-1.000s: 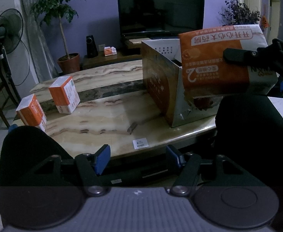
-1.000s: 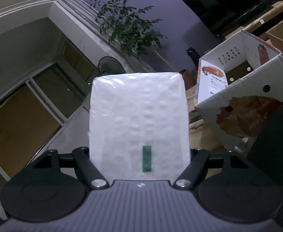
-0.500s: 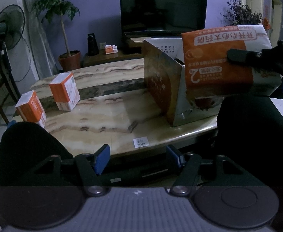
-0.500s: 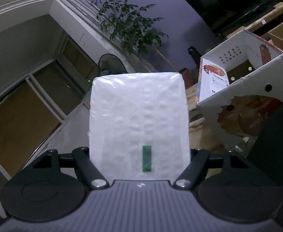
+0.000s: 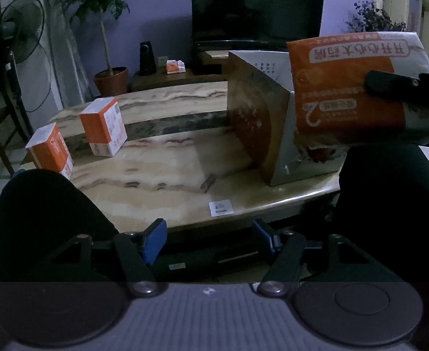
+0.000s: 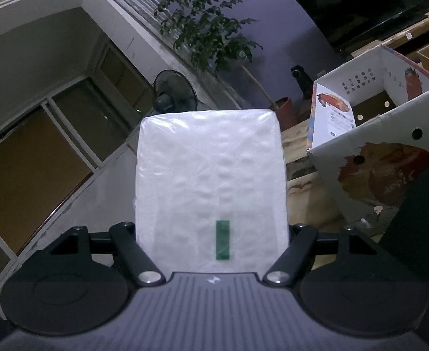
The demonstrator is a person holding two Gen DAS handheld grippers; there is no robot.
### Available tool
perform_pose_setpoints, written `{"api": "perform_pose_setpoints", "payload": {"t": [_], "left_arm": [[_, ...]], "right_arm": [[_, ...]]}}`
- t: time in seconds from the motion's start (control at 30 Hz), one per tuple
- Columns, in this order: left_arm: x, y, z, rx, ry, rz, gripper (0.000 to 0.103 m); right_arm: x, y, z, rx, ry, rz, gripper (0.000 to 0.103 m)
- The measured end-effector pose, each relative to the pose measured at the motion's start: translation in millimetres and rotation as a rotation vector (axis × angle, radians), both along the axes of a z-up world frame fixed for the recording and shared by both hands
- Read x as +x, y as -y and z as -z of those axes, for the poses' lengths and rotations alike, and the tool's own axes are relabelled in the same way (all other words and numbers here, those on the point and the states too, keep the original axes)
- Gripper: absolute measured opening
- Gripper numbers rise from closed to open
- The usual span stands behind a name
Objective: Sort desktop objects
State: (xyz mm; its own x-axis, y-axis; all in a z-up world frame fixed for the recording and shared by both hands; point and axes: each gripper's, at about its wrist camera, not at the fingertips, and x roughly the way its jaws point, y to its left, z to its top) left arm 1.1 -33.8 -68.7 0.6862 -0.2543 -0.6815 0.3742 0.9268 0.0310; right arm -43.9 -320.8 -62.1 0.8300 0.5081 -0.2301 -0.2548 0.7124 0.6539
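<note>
My right gripper [image 6: 211, 234] is shut on an orange and white tissue pack [image 5: 357, 90]; from its own camera the pack's white underside [image 6: 211, 181] fills the space between the fingers. The pack hangs in the air just in front of the open cardboard box [image 5: 261, 122], whose inside shows in the right wrist view [image 6: 375, 108]. My left gripper [image 5: 208, 237] stands open near the marble table's front edge [image 5: 243, 213], nothing between its blue pads. Two small orange and white boxes [image 5: 103, 127] [image 5: 50, 152] stand at the table's left end.
A small white label [image 5: 220, 208] lies near the front edge. Beyond the table stand a TV [image 5: 256, 5], a potted plant [image 5: 109, 79], a speaker [image 5: 147, 58] and a floor fan [image 5: 18, 29]. Dark shapes fill the lower left and right of the left wrist view.
The tissue pack and right gripper have barely shifted. Both grippers keep their places and jaw widths.
</note>
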Motion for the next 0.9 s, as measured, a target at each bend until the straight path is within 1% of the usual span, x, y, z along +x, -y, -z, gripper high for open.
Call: {"api": "perform_pose_setpoints", "payload": {"t": [0.33, 0.5, 0.9], "left_arm": [[2.2, -5.6, -2.5, -0.012, 0.015, -0.025, 0.065], [3.6, -8.6, -3.9, -0.011, 0.03, -0.037, 0.065], [9.0, -8.9, 0.6, -0.011, 0.02, -0.035, 0.065]], "right_arm": [[-3.3, -13.2, -6.1, -0.024, 0.0, -0.044, 0.075], [-5.1, -19.1, -9.4, -0.02, 0.003, -0.061, 0.075], [-8.1, -31.1, -16.2, -0.043, 0.008, -0.097, 0.075]]}}
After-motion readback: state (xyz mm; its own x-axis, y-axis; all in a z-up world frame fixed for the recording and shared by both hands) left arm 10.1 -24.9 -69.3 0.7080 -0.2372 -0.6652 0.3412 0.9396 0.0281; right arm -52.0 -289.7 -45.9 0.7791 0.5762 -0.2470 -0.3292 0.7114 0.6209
